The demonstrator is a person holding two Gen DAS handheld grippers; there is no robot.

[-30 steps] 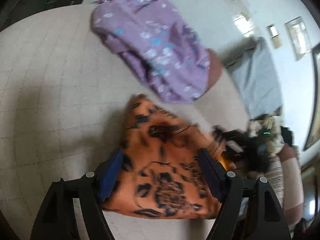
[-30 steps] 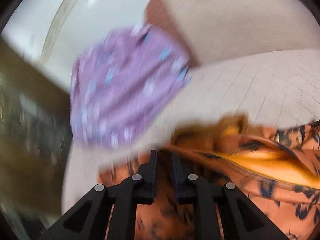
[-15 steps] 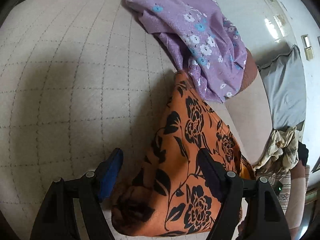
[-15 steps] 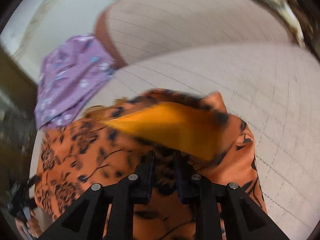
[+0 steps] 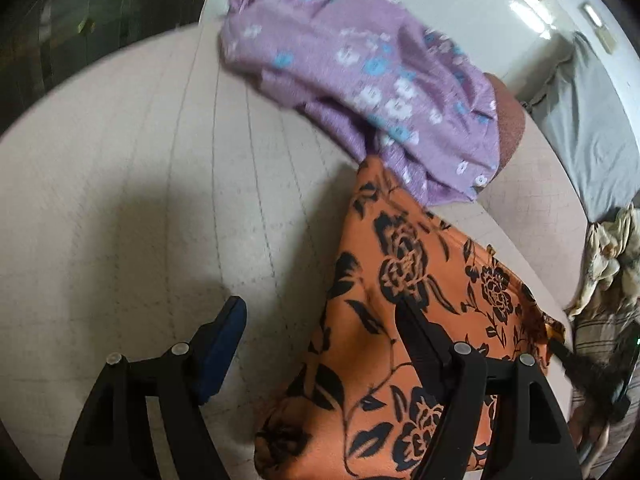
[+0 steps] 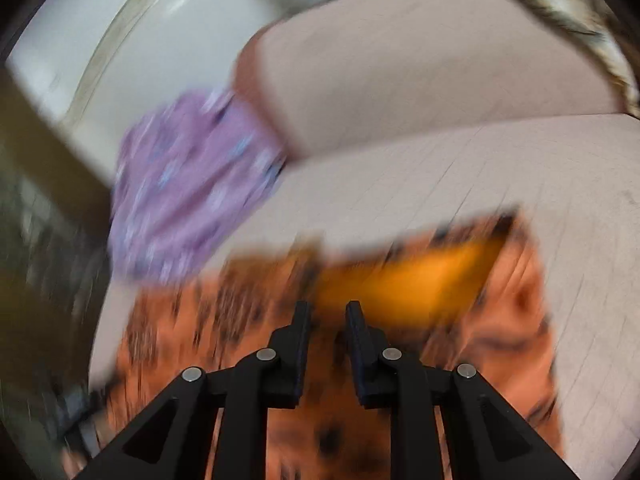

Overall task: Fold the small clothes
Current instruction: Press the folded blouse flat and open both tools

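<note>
Left wrist view: left gripper [image 5: 320, 320] hanging w/ fingers wide apart, gripping nothing; blue-padded finger [image 5: 224, 340] sitting over bare cushion [image 5: 140, 200], other finger lying on top of orange floral garment [image 5: 400, 320]. Garment stretching fwd from under that finger as a narrowing strip, its far tip touching or slipping just under purple floral garment [image 5: 360, 80], which is lying crumpled ahead & to the right of the tongs against brown sofa arm [image 5: 510, 128]. Grey cloth [image 5: 580, 140] draping further right, beige patterned cloth [image 5: 608, 256] bunching beside it, well apart from the tongs. Right wrist view, heavily blurred: right gripper [image 6: 328, 316] showing fingers close together w/ a small gap between them; cannot tell if any fabric is pinched in there, too smeared. Orange floral garment [image 6: 500, 320] spreading directly beneath & ahead of the tongs, a plain orange patch, poss. inner side, showing just beyond the fingertips. Purple floral garment [image 6: 188, 192] lying ahead-left, near the orange one; touching or not, cannot tell. Cushion [image 6: 520, 168] running ahead-right.
</note>
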